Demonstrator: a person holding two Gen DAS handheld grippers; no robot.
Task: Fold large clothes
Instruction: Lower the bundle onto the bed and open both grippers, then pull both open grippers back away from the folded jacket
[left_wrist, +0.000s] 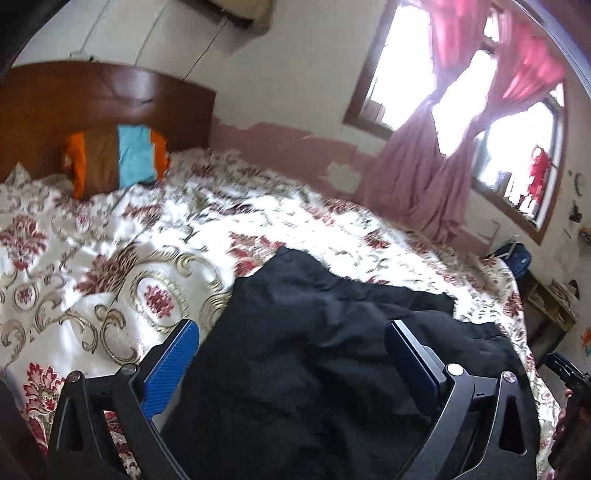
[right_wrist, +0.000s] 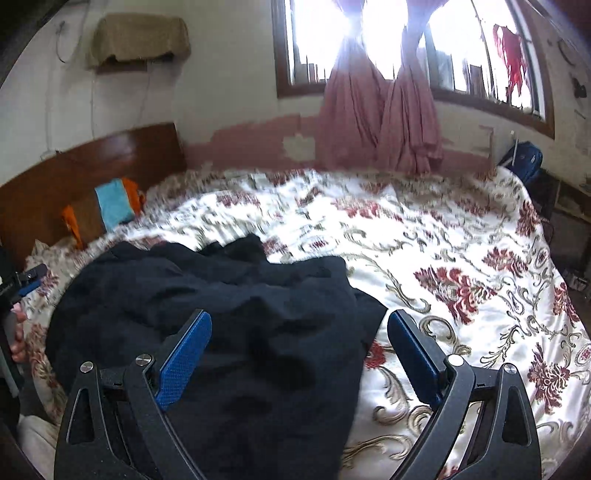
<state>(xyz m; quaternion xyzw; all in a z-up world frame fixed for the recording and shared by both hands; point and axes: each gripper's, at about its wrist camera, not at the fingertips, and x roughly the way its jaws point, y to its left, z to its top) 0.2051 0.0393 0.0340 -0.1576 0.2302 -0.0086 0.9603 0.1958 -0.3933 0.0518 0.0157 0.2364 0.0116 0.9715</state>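
Through my left wrist camera, my left gripper (left_wrist: 291, 332) stands spread wide, its two blue pads far apart with nothing pinched between them. The left pad (left_wrist: 173, 369) shows against the edge where cloth meets the bedspread, and the other pad sits over the cloth itself; whether either tip touches the fabric I cannot tell. Between and ahead of them lies the black garment (left_wrist: 314, 332), rumpled and loosely heaped on the near side of the bed, one corner pointing away toward the wall. It rests on the floral bedspread (left_wrist: 110, 240), white with red and gold patterns. Farther off, an orange, brown and blue pillow (left_wrist: 118, 155) leans against the wooden headboard (left_wrist: 74, 96), and pink curtains (left_wrist: 417, 173) hang by the bright window. At the far right edge I glimpse my other gripper's dark body, too cut off to read.

Through my right wrist camera, my right gripper (right_wrist: 299, 332) is likewise wide open and empty. Its left pad (right_wrist: 184, 362) hovers in front of the black garment (right_wrist: 221, 314), while the right-side pad stands over bare bedspread (right_wrist: 461, 240) just beside the garment's edge. The cloth fills the lower left of this view, bunched with thick folds. At the far left edge my left gripper (right_wrist: 31, 278) peeks in, with my hand below it.
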